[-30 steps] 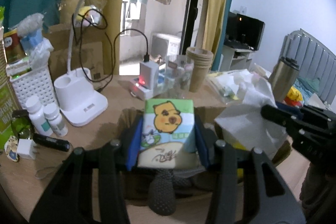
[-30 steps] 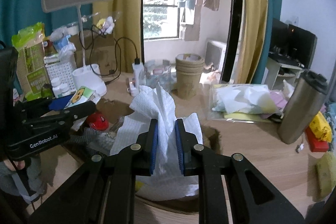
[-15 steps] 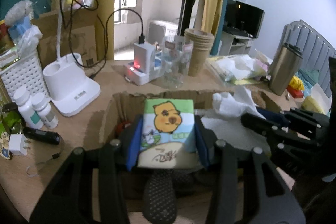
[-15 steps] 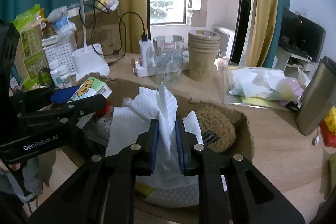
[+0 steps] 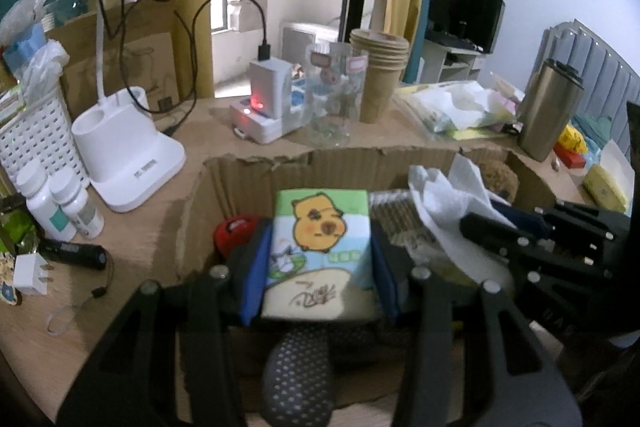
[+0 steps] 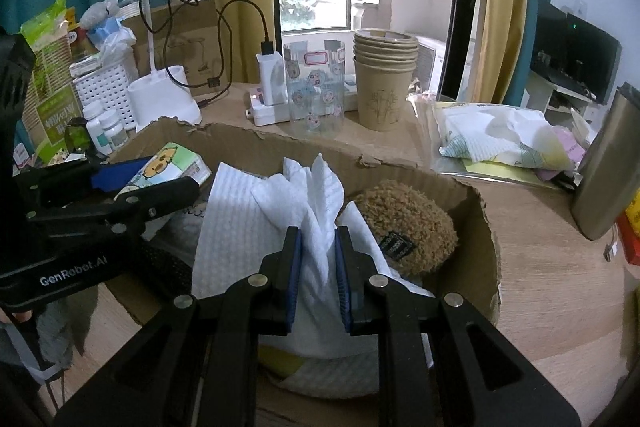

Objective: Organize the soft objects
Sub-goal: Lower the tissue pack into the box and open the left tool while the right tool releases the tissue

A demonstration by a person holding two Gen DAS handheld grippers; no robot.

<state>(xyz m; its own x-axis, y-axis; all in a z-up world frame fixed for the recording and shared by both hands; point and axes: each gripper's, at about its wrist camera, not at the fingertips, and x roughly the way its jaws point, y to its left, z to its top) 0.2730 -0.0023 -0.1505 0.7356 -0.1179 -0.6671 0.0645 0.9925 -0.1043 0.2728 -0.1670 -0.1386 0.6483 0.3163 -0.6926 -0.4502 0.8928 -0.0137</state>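
gripping a tissue pack [image 5: 320,251] printed with a cartoon capybara, the left gripper [image 5: 318,267] hangs over an open cardboard box [image 5: 248,167], its blue pads pressed to the pack's sides. just beside it to the right, the right gripper [image 6: 318,263] pinches a bunched white paper towel [image 6: 280,211] above the same box; a brown plush toy [image 6: 404,227] lies inside, right of its fingers.
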